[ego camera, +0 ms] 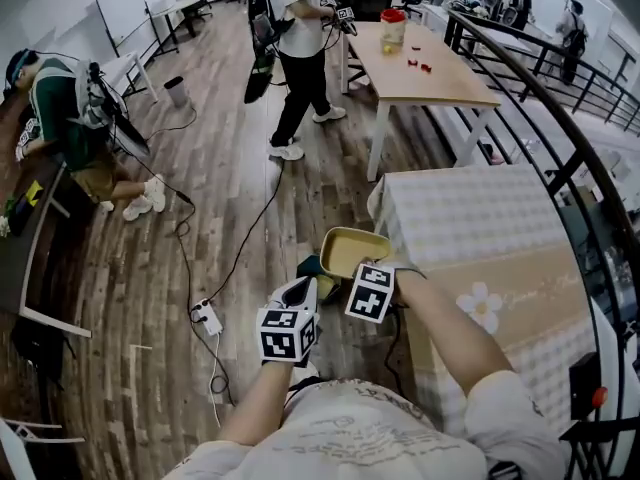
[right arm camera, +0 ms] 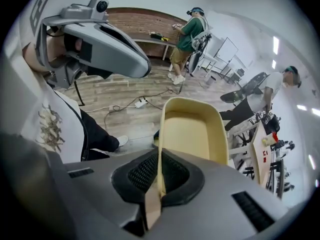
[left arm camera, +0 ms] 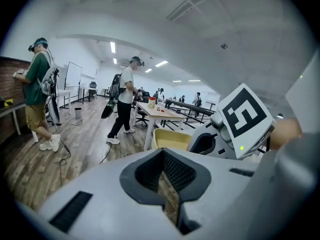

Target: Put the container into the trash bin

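Watching through the head view, I am taking the cloth-covered table (ego camera: 470, 218) as my landmark.

- The right gripper (ego camera: 356, 268) is hanging just off the table's left edge, pointing steeply down. Its jaws are pinching the rim of the container (ego camera: 355, 246) between the pads; the right gripper view is showing that thin wall running straight into the closed pads.
- The container, a pale yellow rectangular tray, is sitting in the air beside the table's left edge, above the wooden floor (ego camera: 150, 268). It is showing me its empty inside.
- A dark green shape (ego camera: 308, 266) is peeking out below the container, left of the table. I cannot tell what it is.
- The left gripper (ego camera: 300, 294) is hovering further left of the table than the right one, close beside it. In the left gripper view its jaws are standing together with nothing between them.
- A white power strip (ego camera: 208, 318) and its cables are lying on the floor well left of the table.
- Beyond the table's far end, a wooden table (ego camera: 440, 78) is carrying a red-lidded jar (ego camera: 393, 30). A standing person (ego camera: 300, 58) is working at that table's left side.
- Well left of my landmark, another person (ego camera: 70, 128) is bending over a dark desk.
- A small grey bin (ego camera: 177, 90) is standing far off, up-left of the table.
- A black railing (ego camera: 540, 98) is curving along the table's right side.
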### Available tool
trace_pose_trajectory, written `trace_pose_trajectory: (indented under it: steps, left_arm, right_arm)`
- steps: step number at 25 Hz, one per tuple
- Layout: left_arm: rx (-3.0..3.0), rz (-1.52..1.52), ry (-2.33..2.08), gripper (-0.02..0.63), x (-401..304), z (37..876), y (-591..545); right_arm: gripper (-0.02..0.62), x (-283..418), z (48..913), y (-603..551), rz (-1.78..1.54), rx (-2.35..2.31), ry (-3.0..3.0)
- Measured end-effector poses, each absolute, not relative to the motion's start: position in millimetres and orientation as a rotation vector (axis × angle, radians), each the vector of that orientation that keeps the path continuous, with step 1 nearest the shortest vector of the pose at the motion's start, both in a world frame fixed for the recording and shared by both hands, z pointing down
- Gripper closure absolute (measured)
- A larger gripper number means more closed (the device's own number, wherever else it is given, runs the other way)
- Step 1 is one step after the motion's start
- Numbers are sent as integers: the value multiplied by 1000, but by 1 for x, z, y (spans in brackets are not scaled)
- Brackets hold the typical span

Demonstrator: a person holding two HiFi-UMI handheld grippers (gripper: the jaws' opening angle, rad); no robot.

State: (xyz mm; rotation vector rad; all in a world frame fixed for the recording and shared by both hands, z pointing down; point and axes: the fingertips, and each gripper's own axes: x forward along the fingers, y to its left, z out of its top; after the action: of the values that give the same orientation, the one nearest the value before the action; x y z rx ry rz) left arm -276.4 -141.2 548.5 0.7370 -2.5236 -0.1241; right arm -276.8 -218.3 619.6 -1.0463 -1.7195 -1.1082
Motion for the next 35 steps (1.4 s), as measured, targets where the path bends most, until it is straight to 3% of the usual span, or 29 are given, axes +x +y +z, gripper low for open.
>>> trace_pose_trajectory:
  steps: [9,18,35]
  left_arm:
    - [767,-167,-2505,601,-323,555,-77]
    - [767,-214,-2430,601,-326,586,-53]
    - [610,-262,-2271,601,-378,705,-30]
  right_arm:
    - [588,-318,638,-156,-1096,-1001,-1689]
    - [588,-315,677,-138,-1015,-975,-1633]
    - [588,-359,842,-128,-873,-1035,-1444]
